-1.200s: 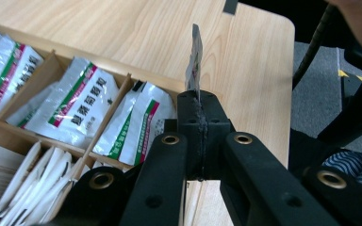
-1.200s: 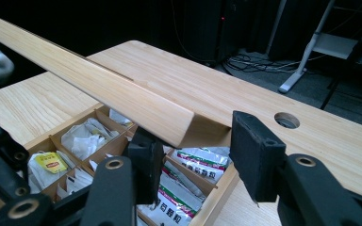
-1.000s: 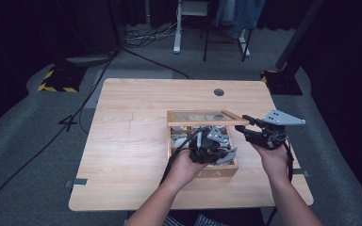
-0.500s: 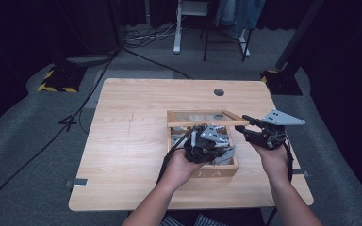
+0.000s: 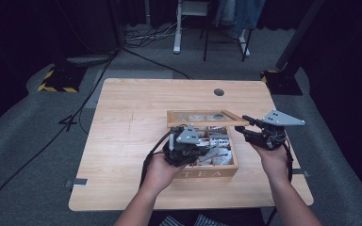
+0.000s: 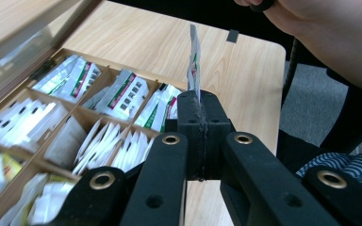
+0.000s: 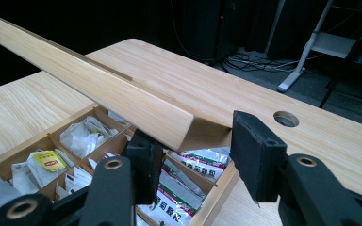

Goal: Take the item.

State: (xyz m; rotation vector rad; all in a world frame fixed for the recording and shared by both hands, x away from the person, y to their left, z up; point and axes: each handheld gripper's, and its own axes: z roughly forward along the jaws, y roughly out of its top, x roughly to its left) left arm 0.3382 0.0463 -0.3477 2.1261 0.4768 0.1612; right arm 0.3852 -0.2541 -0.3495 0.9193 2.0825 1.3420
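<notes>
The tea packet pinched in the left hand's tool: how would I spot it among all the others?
Find the open wooden tea box with divided compartments on the light wooden table. Just above its near side, the left tool is shut on one thin white foil tea packet with red and green print. It alone stands upright, edge-on, lifted clear, while the others lie in compartments.

Grey carpet (image 5: 28, 155) is noted beneath the desk (image 5: 136, 108); black cables (image 5: 136, 40) and a white stand (image 5: 188, 23) are seen behind, dimly lit.

Left tool (image 5: 202, 151) now a little higher above the tea box (image 5: 207, 170), sachet (image 6: 194, 61) clamped.
</notes>
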